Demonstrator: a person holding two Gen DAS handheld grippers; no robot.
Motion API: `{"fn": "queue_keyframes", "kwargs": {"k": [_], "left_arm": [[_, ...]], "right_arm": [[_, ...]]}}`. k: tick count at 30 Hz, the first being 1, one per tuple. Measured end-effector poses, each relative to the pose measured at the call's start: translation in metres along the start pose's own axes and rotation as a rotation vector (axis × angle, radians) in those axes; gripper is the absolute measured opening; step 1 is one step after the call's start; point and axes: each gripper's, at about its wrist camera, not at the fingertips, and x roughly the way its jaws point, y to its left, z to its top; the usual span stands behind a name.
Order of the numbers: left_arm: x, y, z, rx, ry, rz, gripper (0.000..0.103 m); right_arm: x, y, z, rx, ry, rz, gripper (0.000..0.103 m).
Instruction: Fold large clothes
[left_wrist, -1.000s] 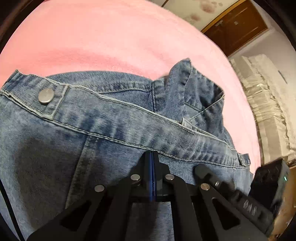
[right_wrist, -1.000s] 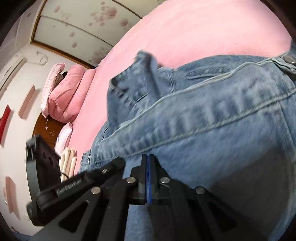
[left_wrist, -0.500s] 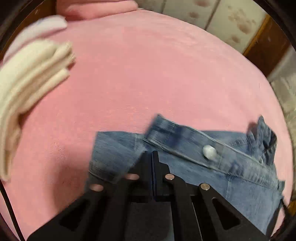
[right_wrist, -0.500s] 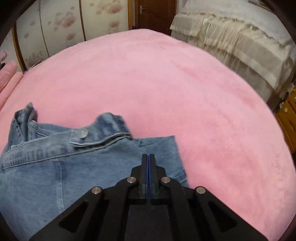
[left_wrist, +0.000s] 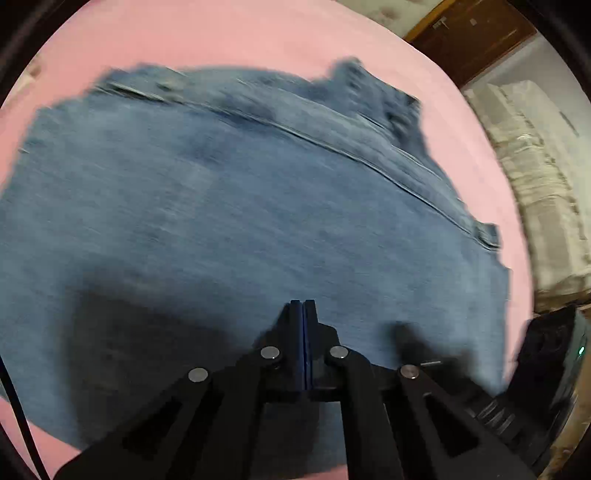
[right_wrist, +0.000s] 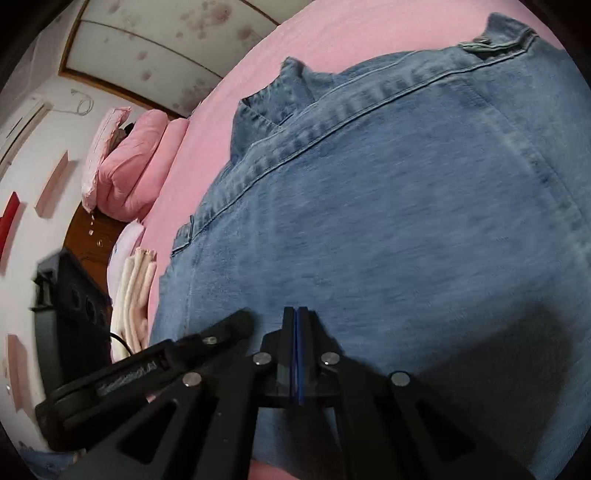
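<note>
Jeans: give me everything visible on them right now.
The jeans are mid-blue denim, lying folded and fairly flat on the pink bedspread. Stitched waistband seam, a belt loop and a rumpled corner sit at the far edge. Shadows fall across the near part. Both grippers are shut above the cloth; contact is unclear. The left view is motion-blurred.

Counted: one pair of jeans (right_wrist: 388, 229), one pink bed (right_wrist: 332, 40), two tongs (right_wrist: 298, 314) (left_wrist: 303, 306), one pink pillow (right_wrist: 129, 166), one stack of folded towels (right_wrist: 135, 295).

Bare pink bedcover (left_wrist: 258, 33) beyond jeans (left_wrist: 258, 203)
</note>
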Motion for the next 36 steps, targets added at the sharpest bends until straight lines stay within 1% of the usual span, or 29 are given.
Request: {"fn": "queue_keyframes", "kwargs": {"k": [1, 2, 4, 5, 6, 7, 8, 9, 10, 11, 12, 13, 15, 17, 18, 19, 20, 22, 23, 24, 25, 27, 28, 30, 31, 32, 34, 35, 36], "left_arm": [[-0.009, 0.013, 0.001, -0.008, -0.041, 0.039, 0.001], [-0.022, 0.03, 0.004, -0.024, -0.085, 0.112, 0.001], [-0.038, 0.069, 0.012, -0.041, -0.132, 0.361, 0.001], [-0.042, 0.091, 0.014, -0.056, -0.134, 0.449, 0.002], [-0.044, 0.119, 0.015, -0.094, -0.116, 0.469, 0.002], [-0.046, 0.146, 0.014, -0.142, -0.111, 0.401, 0.001], [-0.048, 0.163, 0.012, -0.175, -0.12, 0.314, 0.001], [-0.051, 0.175, 0.011, -0.204, -0.125, 0.256, 0.001], [-0.053, 0.177, 0.012, -0.208, -0.121, 0.259, 0.001], [-0.055, 0.17, 0.013, -0.198, -0.116, 0.304, 0.001], [-0.055, 0.162, 0.015, -0.189, -0.116, 0.345, 0.001], [-0.055, 0.149, 0.015, -0.174, -0.115, 0.386, 0.001], [-0.057, 0.124, 0.008, -0.165, -0.126, 0.314, 0.001], [-0.059, 0.095, -0.007, -0.203, -0.145, 0.126, 0.002], [-0.053, 0.076, -0.018, -0.218, -0.111, 0.002, 0.002], [-0.045, 0.06, -0.03, -0.223, -0.058, -0.083, 0.002], [-0.032, 0.041, -0.043, -0.224, 0.014, -0.141, 0.002], [-0.019, 0.021, -0.06, -0.227, 0.065, -0.168, 0.002], [-0.014, 0.014, -0.071, -0.233, 0.077, -0.173, 0.002], [-0.012, 0.01, -0.075, -0.236, 0.075, -0.164, 0.002], [-0.01, 0.006, -0.077, -0.24, 0.061, -0.158, 0.002], [-0.014, 0.017, -0.082, -0.258, 0.08, -0.166, 0.002], [-0.016, 0.022, -0.084, -0.262, 0.099, -0.15, 0.002], [-0.017, 0.038, -0.081, -0.239, 0.109, -0.128, 0.001], [-0.025, 0.047, -0.079, -0.213, 0.094, -0.108, 0.001], [-0.038, 0.058, -0.08, -0.193, 0.077, -0.069, 0.001], [-0.061, 0.074, -0.067, -0.118, 0.025, 0.101, 0.001], [-0.071, 0.09, -0.065, -0.092, 0.006, 0.187, 0.001], [-0.076, 0.105, -0.063, -0.088, 0.001, 0.259, 0.001]], "right_arm": [[-0.011, -0.011, 0.007, -0.015, -0.002, -0.028, 0.0], [-0.02, -0.021, 0.014, -0.022, -0.005, -0.048, 0.0], [-0.05, -0.051, 0.032, -0.034, -0.034, -0.133, 0.0], [-0.065, -0.065, 0.039, -0.03, -0.053, -0.211, 0.0], [-0.08, -0.08, 0.044, -0.022, -0.072, -0.261, 0.0], [-0.097, -0.1, 0.05, 0.001, -0.097, -0.342, 0.0], [-0.114, -0.117, 0.054, 0.02, -0.122, -0.422, 0.0], [-0.124, -0.124, 0.055, 0.015, -0.136, -0.486, 0.0], [-0.131, -0.127, 0.057, -0.003, -0.144, -0.57, 0.0], [-0.134, -0.124, 0.057, -0.016, -0.158, -0.747, 0.0], [-0.136, -0.122, 0.058, -0.01, -0.17, -0.853, 0.0], [-0.141, -0.12, 0.054, 0.032, -0.208, -0.832, 0.0], [-0.146, -0.109, 0.043, 0.105, -0.278, -0.743, 0.0], [-0.142, -0.077, 0.024, 0.087, -0.335, -0.686, 0.0], [-0.135, -0.062, 0.017, 0.066, -0.349, -0.665, 0.001], [-0.124, -0.038, 0.008, 0.044, -0.342, -0.567, 0.002], [-0.116, -0.03, -0.002, 0.043, -0.318, -0.475, 0.002], [-0.086, -0.005, -0.021, 0.04, -0.221, -0.228, 0.002], [-0.07, 0.009, -0.031, 0.016, -0.171, -0.152, 0.002], [-0.058, 0.019, -0.038, -0.013, -0.119, -0.114, 0.002], [-0.042, 0.029, -0.048, -0.045, -0.045, -0.11, 0.002], [-0.024, 0.03, -0.061, -0.038, 0.041, -0.084, 0.002], [-0.015, 0.027, -0.07, -0.02, 0.075, -0.05, 0.001], [-0.018, 0.02, -0.072, -0.03, 0.088, -0.012, 0.0], [-0.026, 0.01, -0.069, -0.051, 0.101, -0.029, 0.0], [-0.032, 0.001, -0.065, -0.058, 0.114, -0.039, 0.0], [-0.053, -0.02, -0.048, -0.064, 0.133, -0.028, 0.0], [-0.07, -0.031, -0.038, -0.103, 0.117, -0.139, 0.0], [-0.088, -0.04, -0.03, -0.125, 0.111, -0.168, 0.0]]}}
